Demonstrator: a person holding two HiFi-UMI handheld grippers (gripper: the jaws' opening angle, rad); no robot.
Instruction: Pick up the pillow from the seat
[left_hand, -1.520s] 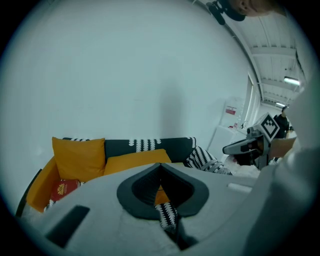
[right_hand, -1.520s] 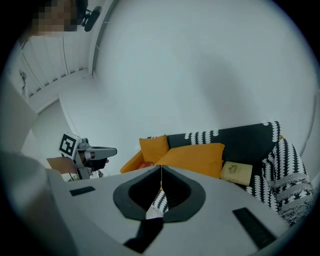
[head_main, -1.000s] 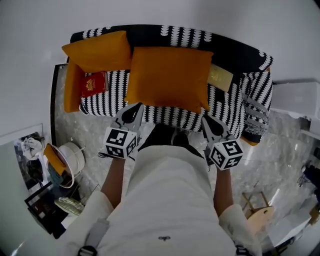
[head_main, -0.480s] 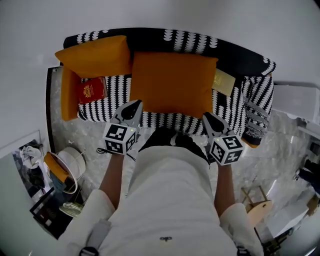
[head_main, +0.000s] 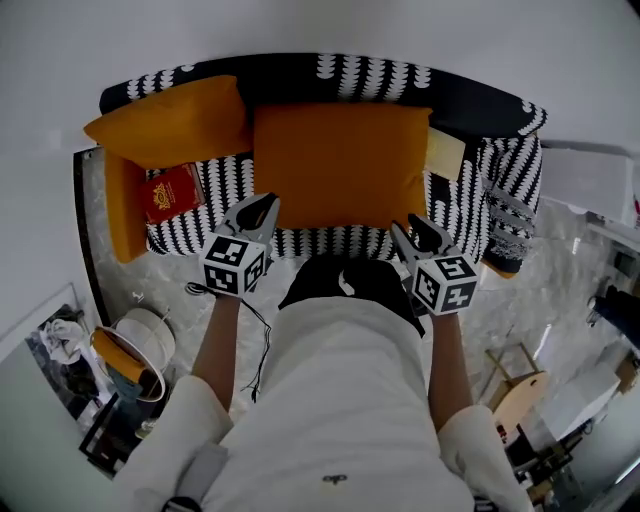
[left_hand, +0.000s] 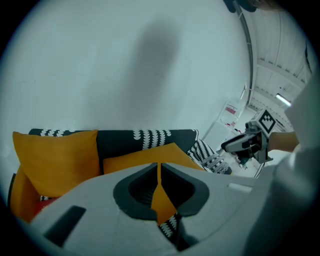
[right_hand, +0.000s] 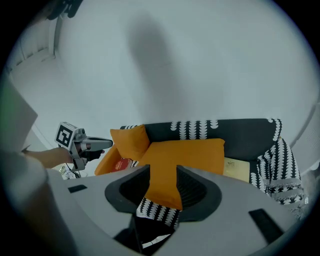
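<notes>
The pillow (head_main: 340, 165) lies on the sofa (head_main: 300, 72) seat just ahead of both grippers, its near corners by their tips. The left gripper (head_main: 266, 203) has its jaws pressed together. The right gripper (head_main: 418, 230) has just been opening its jaws, which now stand a little apart with nothing between them, though whether they brush the pillow's edge is hard to tell. Left of the left gripper lie a red book (head_main: 172, 193) and a second pillow (head_main: 165, 122).
</notes>
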